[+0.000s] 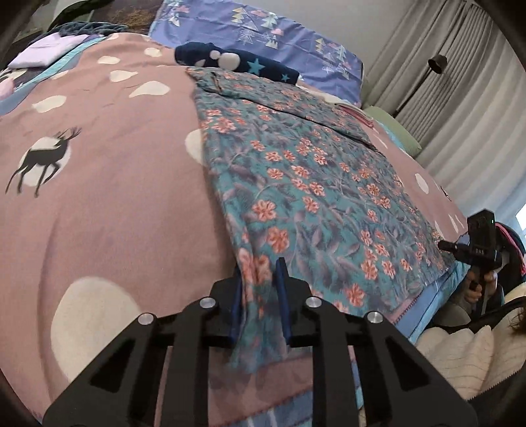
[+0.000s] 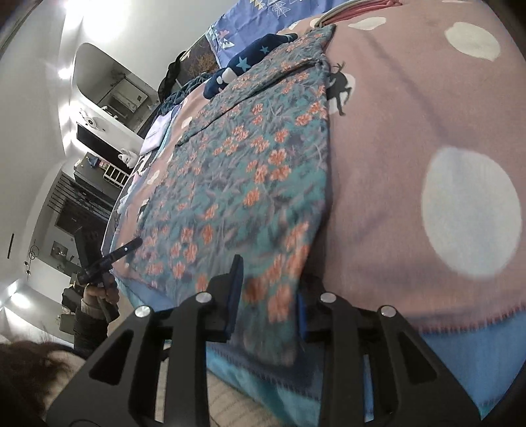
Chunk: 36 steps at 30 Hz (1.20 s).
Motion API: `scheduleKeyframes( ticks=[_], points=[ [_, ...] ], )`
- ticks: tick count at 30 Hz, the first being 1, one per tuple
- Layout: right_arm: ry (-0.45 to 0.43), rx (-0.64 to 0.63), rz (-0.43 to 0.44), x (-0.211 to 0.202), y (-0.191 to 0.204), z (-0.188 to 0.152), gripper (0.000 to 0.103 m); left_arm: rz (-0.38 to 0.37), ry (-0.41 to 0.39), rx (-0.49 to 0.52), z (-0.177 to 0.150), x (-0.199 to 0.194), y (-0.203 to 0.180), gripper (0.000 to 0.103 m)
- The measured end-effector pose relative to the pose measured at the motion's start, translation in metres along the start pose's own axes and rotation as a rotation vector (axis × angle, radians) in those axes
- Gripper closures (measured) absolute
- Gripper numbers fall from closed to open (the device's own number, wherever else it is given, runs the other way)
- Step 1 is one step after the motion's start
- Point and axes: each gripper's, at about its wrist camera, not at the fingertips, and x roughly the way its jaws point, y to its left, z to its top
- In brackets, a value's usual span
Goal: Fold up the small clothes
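Observation:
A teal garment with orange flowers (image 1: pixel 312 184) lies spread flat on the pink blanket (image 1: pixel 115 213) of a bed. My left gripper (image 1: pixel 259 271) is shut on the garment's near left corner, and the cloth bunches between its blue pads. In the right wrist view the same garment (image 2: pixel 236 170) runs away from me, and my right gripper (image 2: pixel 268 292) is shut on its near right corner; cloth partly covers the right finger. Each gripper also shows in the other view at the bed's near edge: the right gripper (image 1: pixel 443 244) and the left gripper (image 2: pixel 136 243).
A navy star-print cloth (image 1: pixel 236 62) lies beyond the garment's far end, with a blue patterned pillow (image 1: pixel 263 29) behind it. A folded lilac cloth (image 1: pixel 46 49) sits far left. Grey curtains (image 1: pixel 460 82) hang on the right. A person's cream sleeve (image 1: pixel 460 354) is at the near edge.

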Motion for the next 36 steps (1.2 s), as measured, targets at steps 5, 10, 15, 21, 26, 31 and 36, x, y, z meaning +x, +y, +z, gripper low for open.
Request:
scheduleKeyframes(
  ticks=[5, 10, 15, 21, 26, 31, 36],
  points=[
    [-0.027, 0.060, 0.028, 0.004, -0.011, -0.003, 0.099, -0.005, -0.019, -0.037, -0.003, 0.000, 0.007, 0.099],
    [-0.182, 0.075, 0.143, -0.025, 0.000, 0.018, 0.099, 0.022, -0.172, -0.038, 0.022, -0.038, -0.005, 0.099],
    [-0.365, -0.034, 0.217, -0.081, 0.039, 0.059, 0.099, -0.001, -0.327, 0.044, 0.064, -0.086, -0.043, 0.099],
    [-0.520, -0.231, 0.171, -0.161, 0.089, 0.031, 0.099, -0.010, -0.451, 0.179, 0.051, -0.144, -0.107, 0.099],
    [-0.567, -0.331, 0.024, -0.202, 0.098, -0.012, 0.098, -0.002, -0.453, 0.188, 0.011, -0.160, -0.128, 0.099],
    [-0.444, -0.198, -0.033, -0.165, 0.064, 0.007, 0.098, -0.009, -0.360, 0.105, 0.016, -0.121, -0.110, 0.099],
    [-0.424, -0.109, -0.011, -0.130, 0.044, 0.057, 0.098, 0.008, -0.316, 0.046, 0.049, -0.091, -0.091, 0.099]
  ],
)
